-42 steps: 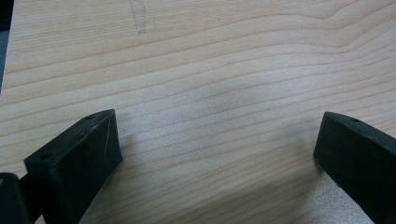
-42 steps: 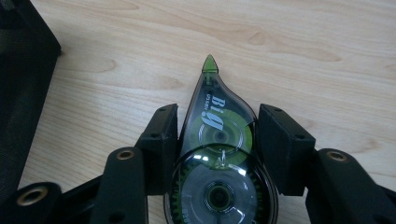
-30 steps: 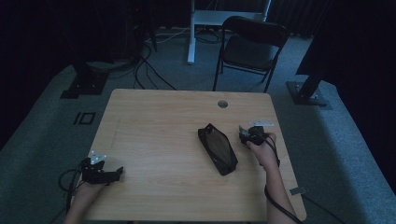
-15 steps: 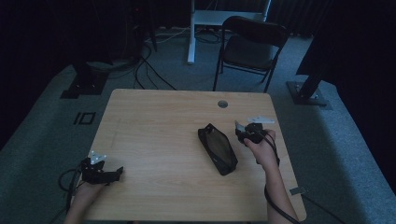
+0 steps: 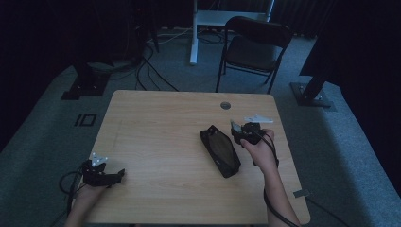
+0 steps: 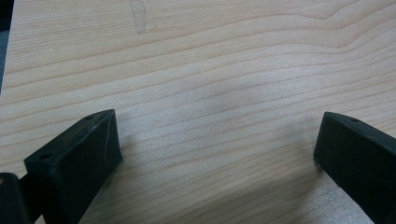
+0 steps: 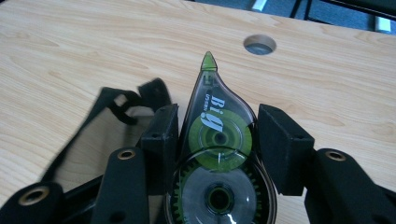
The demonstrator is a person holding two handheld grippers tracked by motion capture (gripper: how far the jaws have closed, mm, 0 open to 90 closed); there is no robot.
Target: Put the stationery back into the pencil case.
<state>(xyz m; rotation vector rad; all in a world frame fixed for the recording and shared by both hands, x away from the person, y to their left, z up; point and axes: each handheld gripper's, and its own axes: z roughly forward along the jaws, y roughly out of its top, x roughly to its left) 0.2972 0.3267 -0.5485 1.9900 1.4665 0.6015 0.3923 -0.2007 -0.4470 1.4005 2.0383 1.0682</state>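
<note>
My right gripper hangs just above the wooden table, right beside the far end of a black zip pouch. Its jaws are shut on a clear correction tape dispenser with green reels, held by its sides with the green tip pointing away from me. In the right gripper view the pouch's open edge lies blurred to the left, below the gripper. My left gripper rests at the table's near left corner. Its jaws stand open over bare wood.
A round cable hole sits in the table's far right part, also ahead of the dispenser's tip as the hole. Behind the table stand a black folding chair, a white desk leg and cables on the grey floor.
The right gripper has risen and drifted slightly left, toward the pouch's far end, carrying the dispenser. The left gripper has not moved.
</note>
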